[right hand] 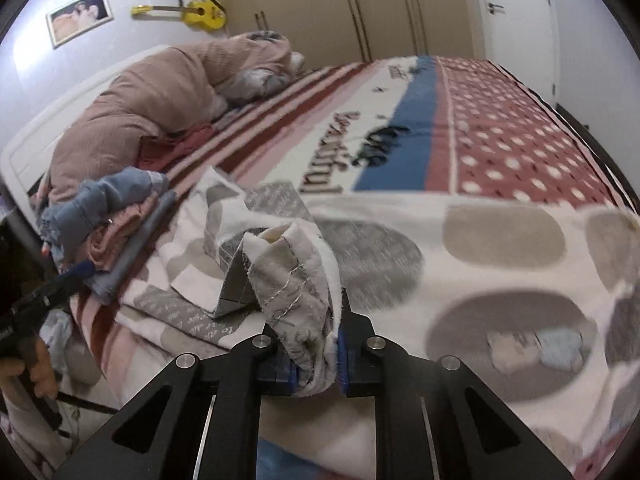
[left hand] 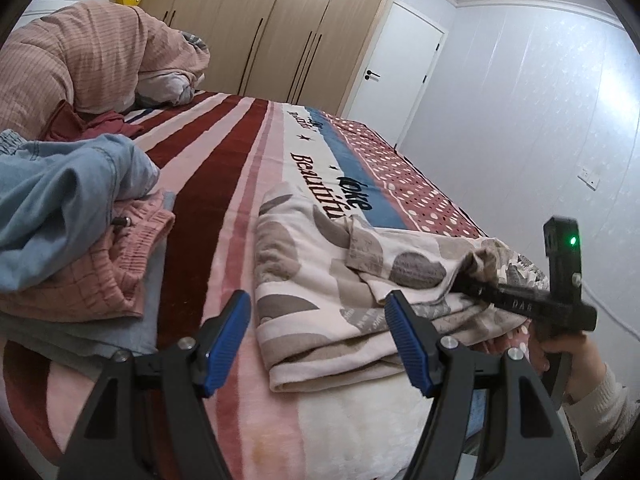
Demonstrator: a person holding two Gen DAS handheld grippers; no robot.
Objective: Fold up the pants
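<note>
One pants (left hand: 340, 264), two tongs – left (left hand: 316, 344), right (right hand: 316, 364)

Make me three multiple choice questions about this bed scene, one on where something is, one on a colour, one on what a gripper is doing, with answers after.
1. Where does the pile of clothes lie relative to the patterned pants in the left wrist view?
A. To their left
B. On top of them
C. Under the bed

2. What colour is the guitar on the wall?
A. Red
B. Yellow
C. Black

3. What is the right gripper doing?
A. Standing open over the blanket
B. Clamping a fold of the pants
C. Holding the guitar

Answers: 1 A, bare striped blanket separates them. 2 B, its body is bright yellow. 3 B, cloth is pinched between its blue pads.
</note>
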